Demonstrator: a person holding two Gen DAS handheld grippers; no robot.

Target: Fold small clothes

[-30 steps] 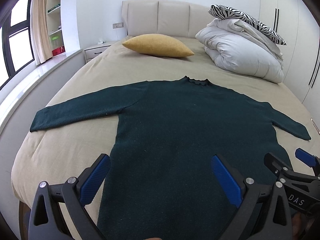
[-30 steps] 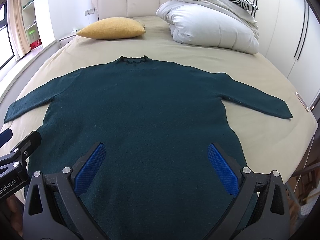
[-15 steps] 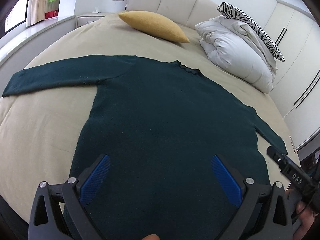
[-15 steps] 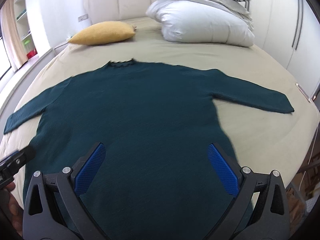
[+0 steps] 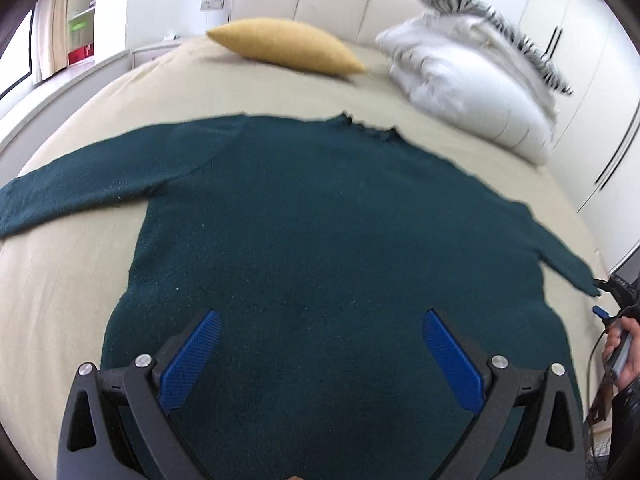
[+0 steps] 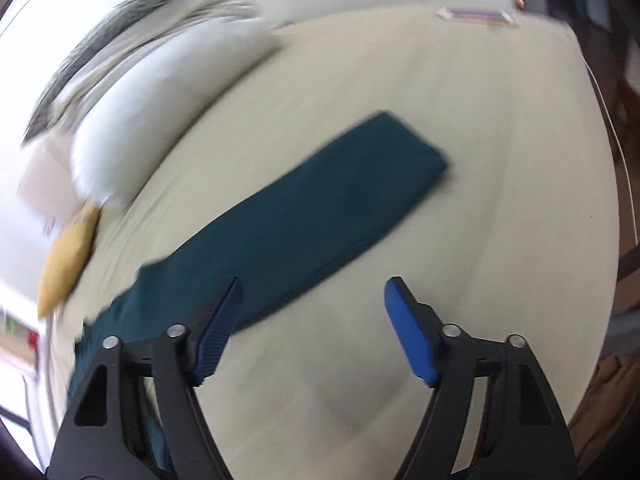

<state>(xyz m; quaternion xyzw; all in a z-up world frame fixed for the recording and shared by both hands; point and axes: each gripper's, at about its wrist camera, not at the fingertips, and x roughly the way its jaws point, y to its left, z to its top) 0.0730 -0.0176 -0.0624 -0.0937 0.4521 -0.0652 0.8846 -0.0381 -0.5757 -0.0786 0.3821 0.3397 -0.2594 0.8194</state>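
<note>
The sweater (image 5: pixel 320 240) lies flat on the bed (image 5: pixel 60 300), unfolded; both the left gripper (image 5: pixel 320 356) and right gripper (image 6: pixel 312 320) gape empty above it.

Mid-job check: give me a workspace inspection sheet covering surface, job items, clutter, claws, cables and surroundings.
Surface: beige bed sheet, smooth.
Job's things: dark green knit sweater spread flat, both sleeves out; right sleeve lies straight on the sheet.
Clutter: mustard yellow pillow and white folded duvet under a zebra-striped pillow, all near the headboard.
Claws: left claw open over the sweater's lower body; right claw open, close to the right sleeve, holding nothing.
Cables: thin dark cable by the right hand.
Surroundings: padded cream headboard, white wardrobe doors, window with shelves.
</note>
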